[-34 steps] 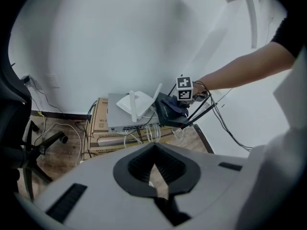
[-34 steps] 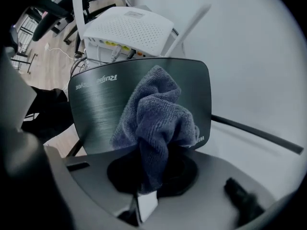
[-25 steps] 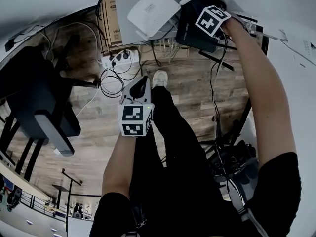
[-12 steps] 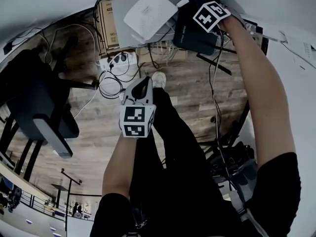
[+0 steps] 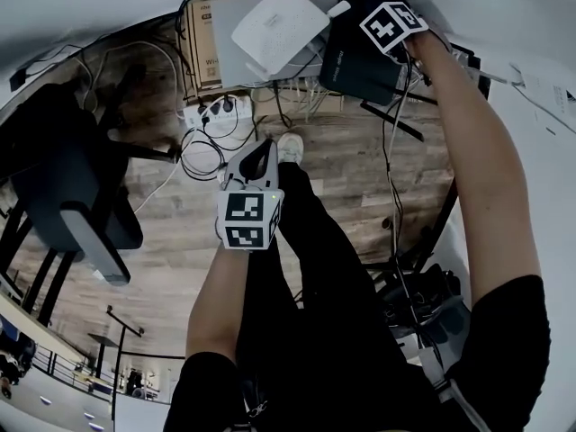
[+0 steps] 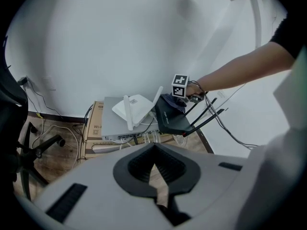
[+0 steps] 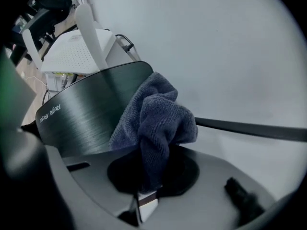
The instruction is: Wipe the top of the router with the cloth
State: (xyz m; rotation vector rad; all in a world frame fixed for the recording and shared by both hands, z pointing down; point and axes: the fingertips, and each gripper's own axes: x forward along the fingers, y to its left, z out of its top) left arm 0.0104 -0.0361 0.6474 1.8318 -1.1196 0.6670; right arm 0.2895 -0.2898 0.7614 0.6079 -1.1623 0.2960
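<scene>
Head view, from the left: a black office chair [image 5: 67,187] stands on the wood floor [image 5: 171,241], and my left tool [image 5: 256,162] hangs over my leg, well apart from the work. In the left gripper view its jaws sit practically together with nothing between them, only a sliver of floor showing behind, so that tool is idle.

Past it, against the wall, a cardboard box [image 5: 198,43] carries a flat grey unit [image 5: 223,25]. A white router [image 5: 281,27] lies on top of that, and the black router [image 5: 358,59] leans just beside the white one.

My right tool [image 7: 144,201] is up at the black router's far edge, near its antennas [image 7: 249,128]. The right gripper view shows the jaws pinched on a fold of the blue-grey cloth [image 7: 157,119], whose bunched free end rests on a corner of the brushed black top.

I judge the wipe is in hand but barely started. Most of the top, out to the printed end, lies bare to the left of the cloth in that view.

Next I would drag the cloth across the panel toward that end, keeping it flat. Pressure should be light, since the router looks perched on the stack and could slide or tug its cables.
</scene>
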